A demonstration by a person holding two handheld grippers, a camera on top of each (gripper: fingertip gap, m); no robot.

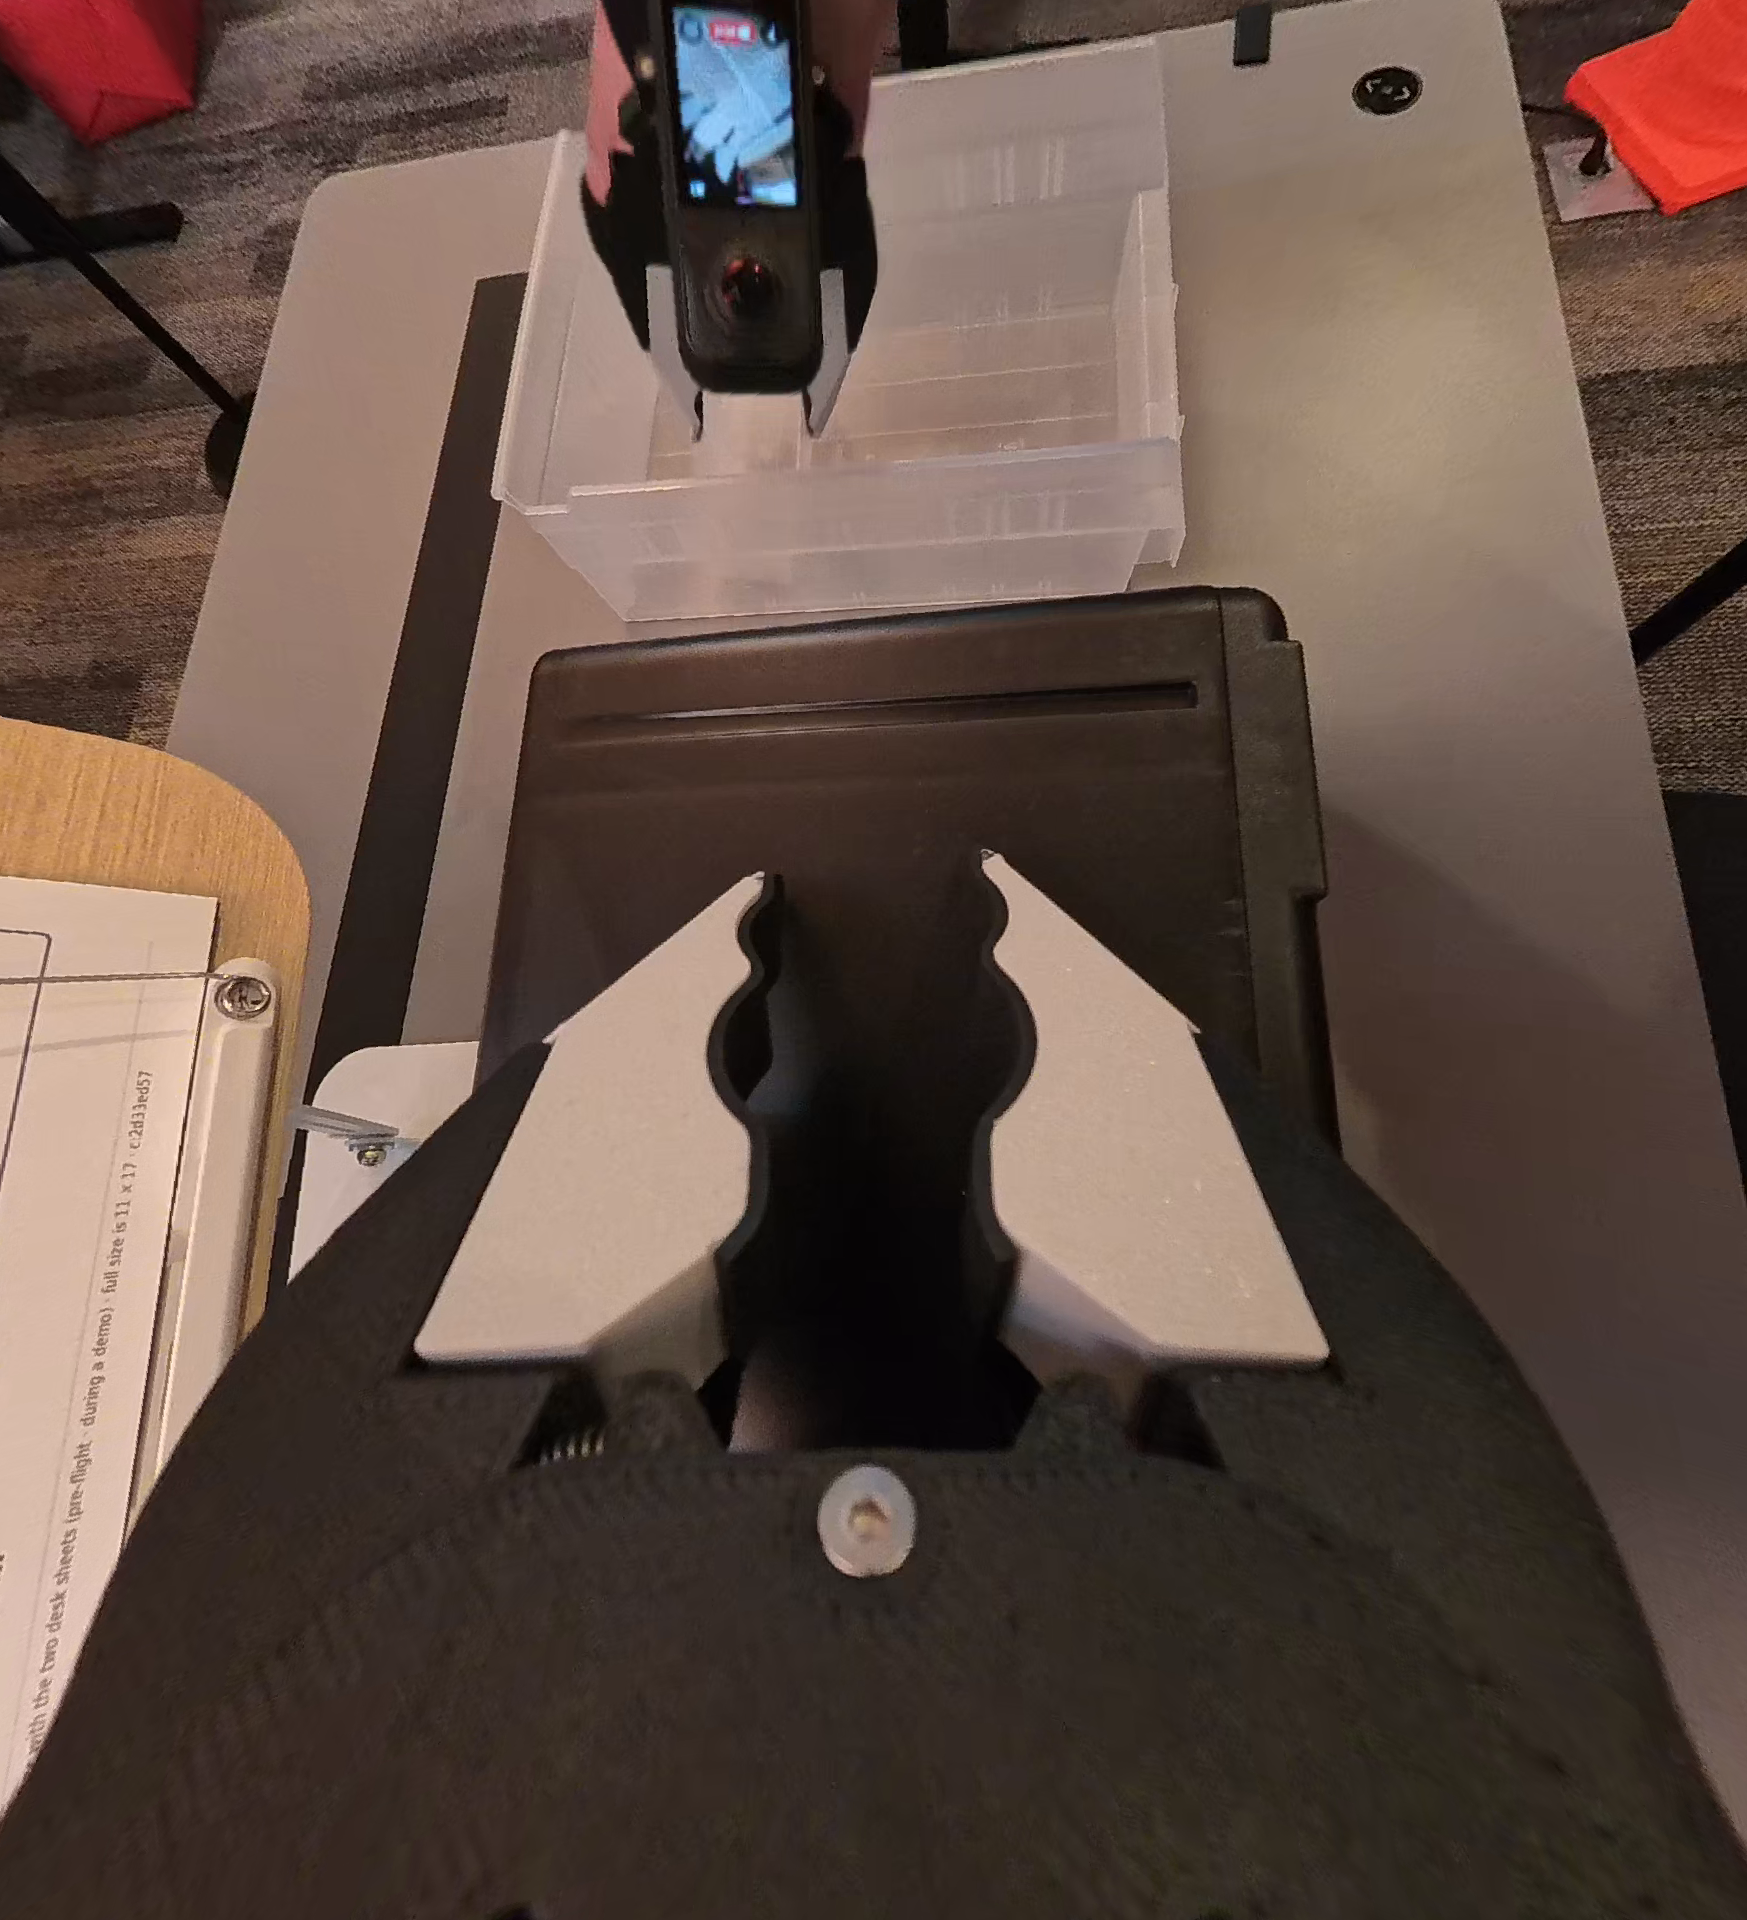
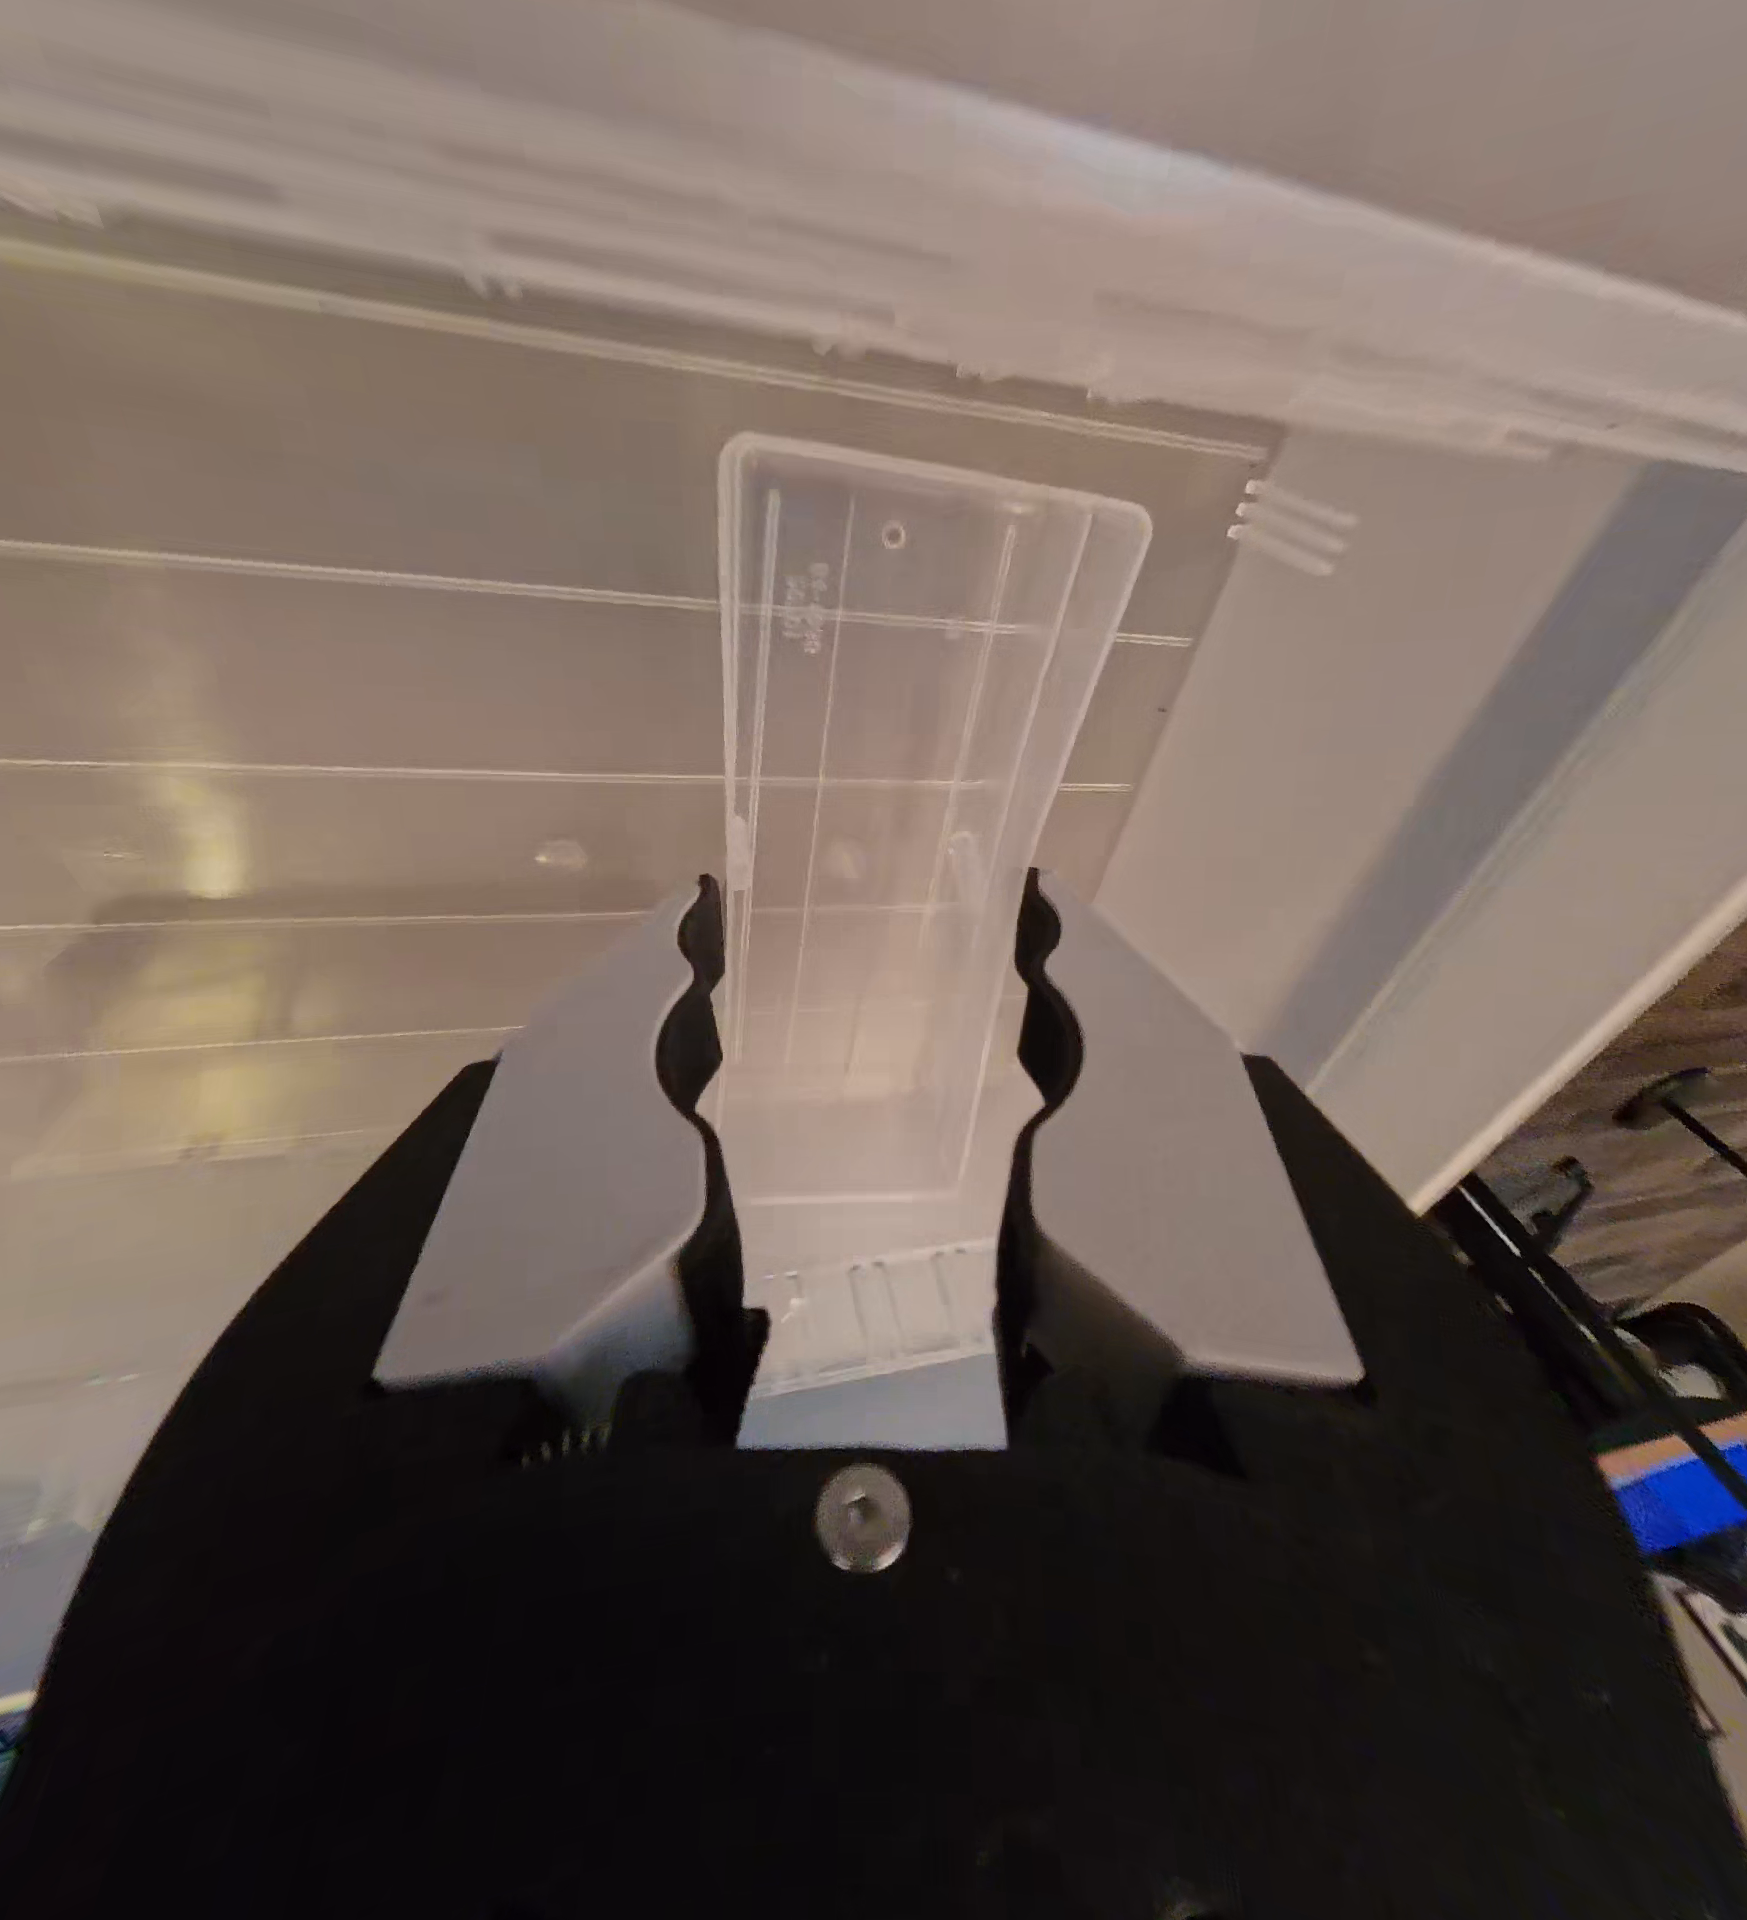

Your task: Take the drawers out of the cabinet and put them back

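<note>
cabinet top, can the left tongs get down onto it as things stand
Probably yes. The left tongs hang open right over the black cabinet, with nothing between. The clear drawers and the right tongs sit farther off.

We look along our right claw (image 2: 864, 935) into a clear plastic drawer (image 2: 329, 675), seen from very close. Between the two grey fingers (image 2: 578, 1122) sits a clear handle tab (image 2: 910, 831) that rises from the drawer's front wall — its sides meet the black wavy pads, so the claw looks closed on it. Thin ribs cross the drawer's floor in pale lines. The top rim (image 2: 848, 281) runs across the frame, blurred. At the right the drawer's side wall (image 2: 1471, 831) slants down — beyond it we see patterned carpet (image 2: 1700, 1174), thin black rods and something blue (image 2: 1700, 1507). Above the rim lies the pale bench (image 2: 1368, 125).
</note>
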